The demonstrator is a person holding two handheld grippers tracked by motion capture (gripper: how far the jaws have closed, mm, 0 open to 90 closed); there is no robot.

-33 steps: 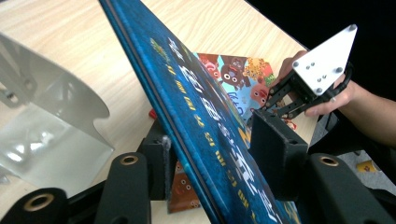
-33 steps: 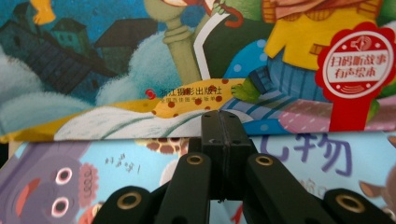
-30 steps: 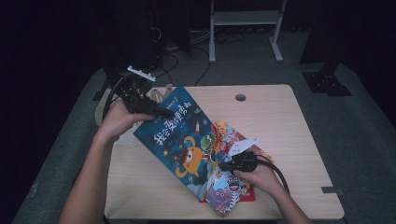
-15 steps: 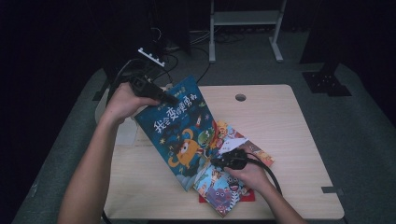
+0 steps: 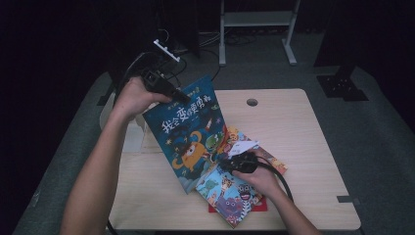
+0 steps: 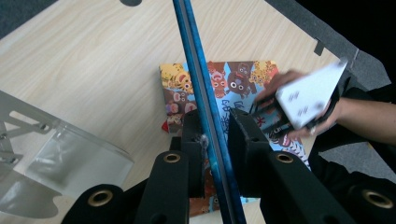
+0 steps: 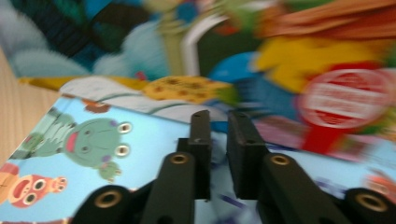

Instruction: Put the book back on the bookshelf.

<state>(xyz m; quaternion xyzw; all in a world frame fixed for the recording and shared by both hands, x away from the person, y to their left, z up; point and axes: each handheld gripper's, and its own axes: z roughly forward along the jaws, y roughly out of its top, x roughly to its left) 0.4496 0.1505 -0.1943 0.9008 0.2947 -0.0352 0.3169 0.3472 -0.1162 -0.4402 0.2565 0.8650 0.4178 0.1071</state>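
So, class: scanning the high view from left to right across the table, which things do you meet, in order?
Left gripper → blue book held tilted up → right gripper on the light-blue book lying flat → round hole in the table.

There are two picture books: one blue book (image 5: 188,134) lifted up on its edge, and one light-blue book (image 5: 230,193) lying flat on the table (something red peeks out beneath it, though what it is cannot be told). There are two grippers, the left gripper (image 5: 169,90) and the right gripper (image 5: 230,163). There is one table (image 5: 303,142), with one round hole (image 5: 252,102) in its top.
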